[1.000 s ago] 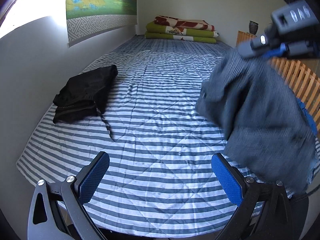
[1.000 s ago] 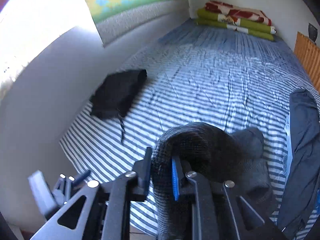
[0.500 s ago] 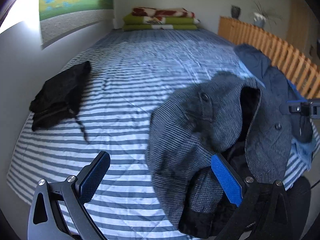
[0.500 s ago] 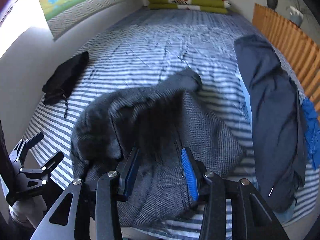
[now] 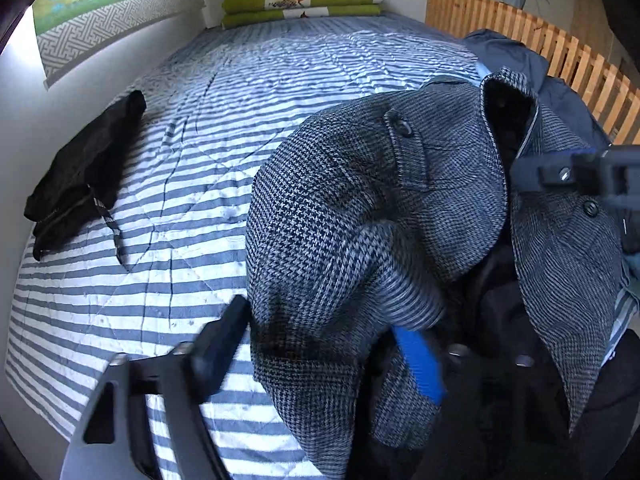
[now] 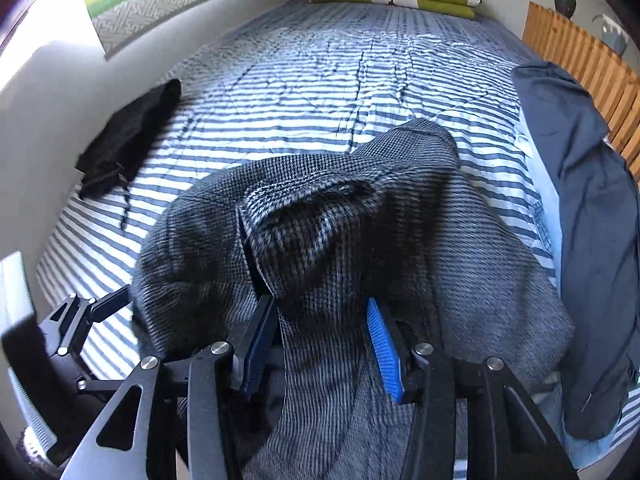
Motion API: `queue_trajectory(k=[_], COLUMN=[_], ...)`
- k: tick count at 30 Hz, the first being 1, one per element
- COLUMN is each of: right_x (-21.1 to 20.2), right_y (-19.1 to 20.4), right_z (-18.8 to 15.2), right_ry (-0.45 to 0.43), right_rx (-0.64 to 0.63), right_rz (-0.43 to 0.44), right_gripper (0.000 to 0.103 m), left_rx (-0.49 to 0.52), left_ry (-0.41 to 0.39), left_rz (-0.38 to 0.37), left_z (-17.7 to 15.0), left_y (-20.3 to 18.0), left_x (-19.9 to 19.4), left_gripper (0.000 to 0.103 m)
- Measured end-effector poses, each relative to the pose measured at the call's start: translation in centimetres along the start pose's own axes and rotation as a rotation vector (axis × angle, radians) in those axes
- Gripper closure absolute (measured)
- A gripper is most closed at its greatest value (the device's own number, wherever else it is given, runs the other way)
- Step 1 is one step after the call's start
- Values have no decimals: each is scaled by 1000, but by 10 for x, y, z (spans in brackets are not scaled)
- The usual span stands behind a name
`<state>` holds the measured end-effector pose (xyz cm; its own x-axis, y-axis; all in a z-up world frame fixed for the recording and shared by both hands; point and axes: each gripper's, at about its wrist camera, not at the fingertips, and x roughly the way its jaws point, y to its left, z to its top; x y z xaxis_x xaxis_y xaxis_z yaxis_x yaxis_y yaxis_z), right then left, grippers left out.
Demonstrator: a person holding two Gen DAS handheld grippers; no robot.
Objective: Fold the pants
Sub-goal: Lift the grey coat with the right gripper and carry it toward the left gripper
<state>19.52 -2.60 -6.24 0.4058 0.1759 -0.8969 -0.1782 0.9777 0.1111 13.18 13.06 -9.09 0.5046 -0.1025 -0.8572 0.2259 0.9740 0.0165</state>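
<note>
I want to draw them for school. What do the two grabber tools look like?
Both look alike. The left tool has black angular metal fingers with triangular cut-outs, silver round bolts at the joints, and bright blue ridged pads on the inner faces. The right tool is the same: black linked bars, shiny bolts, blue ribbed pads. No cables, hands or sleeves show.

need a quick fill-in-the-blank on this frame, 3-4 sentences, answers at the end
1. The grey checked pants lie crumpled on a bedspread patterned with blue and white ____.
2. The folded garment near the wall is ____ in colour.
3. The stacked blankets sit at the ____ end of the bed.
4. The slatted rail is made of ____.

Answers: stripes; black; far; wood
</note>
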Motion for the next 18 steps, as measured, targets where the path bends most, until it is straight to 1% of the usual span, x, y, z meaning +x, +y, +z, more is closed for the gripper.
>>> queue_trajectory(k=[1,2,3,6,8,10,14,15,16,17,18], right_x=[5,8,11,14,13,12,12,12,12,10,7], right_y=[1,1,-1,-6,-10,-16,-33,-36,-40,-45,-51], right_z=[1,2,2,-1,-4,-7,-17,-22,-25,-30,-34], right_ry=[7,12,18,25,28,29,45,51,55,55,52], right_rx=[0,2,5,2,-2,2,23,27,30,37,49], right_rz=[-12,-24,-39,-66,-81,-113,-132,-142,-161,-179,-176], right_gripper=[60,60,60,67,71,78,81,88,101,102,102], left_rx=[2,5,3,-22,-46,-75,-139,-154,-171,-186,-205], left_ry=[-3,-7,-10,-21,-28,-37,-51,-54,-55,-56,-57], left_rz=[1,7,14,4,4,4,-4,-7,-10,-12,-15], left_z=[2,4,7,15,20,23,22,20,18,15,12], left_y=[2,3,7,20,31,43,68,74,81,86,93], left_x=[1,2,3,3,3,2,-1,-2,-3,-4,-5], left_gripper=[40,50,58,69,72,76,83,84,84,84,85])
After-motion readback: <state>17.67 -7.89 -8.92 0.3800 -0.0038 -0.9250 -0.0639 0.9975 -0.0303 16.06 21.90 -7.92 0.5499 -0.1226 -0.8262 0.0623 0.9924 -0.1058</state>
